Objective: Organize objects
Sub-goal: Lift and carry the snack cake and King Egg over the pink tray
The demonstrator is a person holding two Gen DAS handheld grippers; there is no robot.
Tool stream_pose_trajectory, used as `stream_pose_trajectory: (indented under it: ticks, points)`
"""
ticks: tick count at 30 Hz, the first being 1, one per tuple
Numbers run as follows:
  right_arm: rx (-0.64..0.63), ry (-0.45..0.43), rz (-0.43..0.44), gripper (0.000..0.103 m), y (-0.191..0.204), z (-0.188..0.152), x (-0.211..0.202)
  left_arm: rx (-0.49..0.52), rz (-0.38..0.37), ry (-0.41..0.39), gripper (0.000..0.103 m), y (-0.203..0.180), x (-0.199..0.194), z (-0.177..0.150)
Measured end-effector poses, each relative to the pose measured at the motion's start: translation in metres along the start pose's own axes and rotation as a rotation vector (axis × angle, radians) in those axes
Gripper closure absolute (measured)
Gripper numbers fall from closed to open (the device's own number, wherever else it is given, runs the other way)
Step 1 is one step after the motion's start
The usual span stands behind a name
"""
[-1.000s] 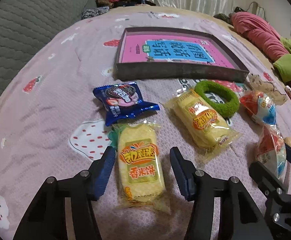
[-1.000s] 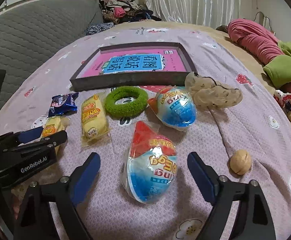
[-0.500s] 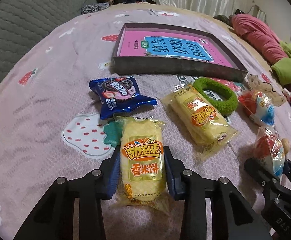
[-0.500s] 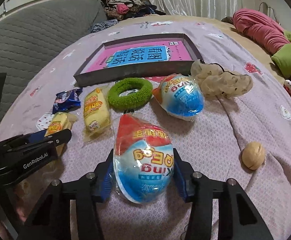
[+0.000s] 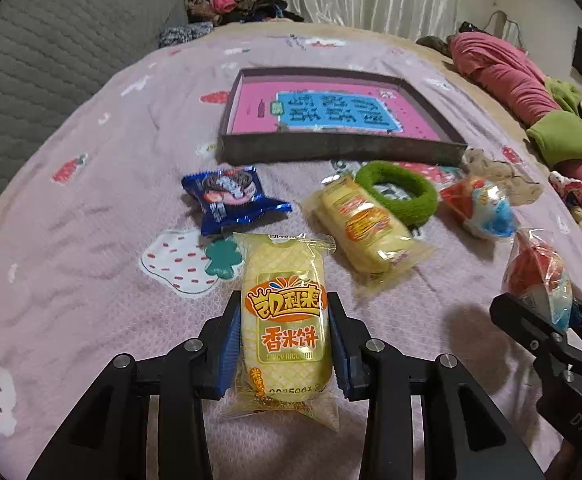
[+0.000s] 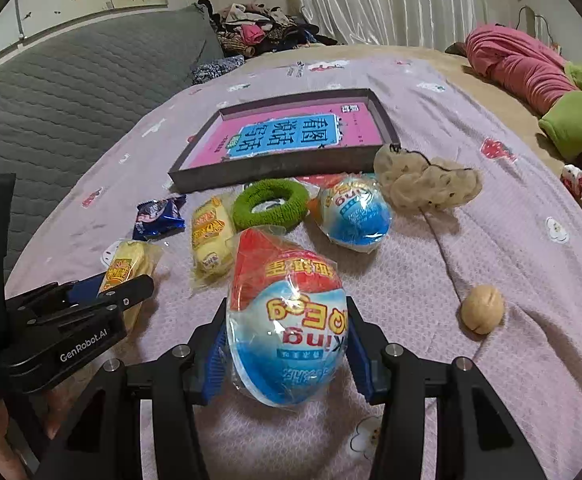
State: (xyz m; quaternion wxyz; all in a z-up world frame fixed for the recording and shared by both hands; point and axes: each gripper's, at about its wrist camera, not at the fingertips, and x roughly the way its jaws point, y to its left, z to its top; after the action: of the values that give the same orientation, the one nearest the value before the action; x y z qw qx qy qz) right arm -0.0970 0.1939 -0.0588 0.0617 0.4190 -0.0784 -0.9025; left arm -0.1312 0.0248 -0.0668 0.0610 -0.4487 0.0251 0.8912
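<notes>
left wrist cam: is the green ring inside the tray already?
No, the green ring lies on the bedspread in front of the tray, beside a yellow snack pack.

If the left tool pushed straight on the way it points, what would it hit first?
Likely the blue cookie packet. The left tool is already shut on the yellow rice cracker pack, and the packet lies just beyond that pack's far end, slightly left; depth is uncertain.

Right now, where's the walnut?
Right wrist view, right side: the walnut lies alone on the bedspread, right of the gripped egg, below the beige scrunchie.
</notes>
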Motion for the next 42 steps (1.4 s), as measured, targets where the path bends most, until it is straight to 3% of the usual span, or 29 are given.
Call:
stream_pose_trajectory:
  ticks: [26,35,42]
  points:
    - [-0.068,-0.156,-0.015,0.052,0.018,0.017,-0.091,0.034,-0.009,-0.157,0.063,-0.019,-0.102,0.010]
    - [-0.083,-0.184,-0.012,0.052,0.017,0.039,-0.101,0.047,0.000,-0.191,0.063,-0.015,-0.115,0.038]
    - [-0.100,-0.199,-0.005,0.052,0.015,0.077,-0.101,0.071,-0.006,-0.211,0.063,-0.014,-0.117,0.073]
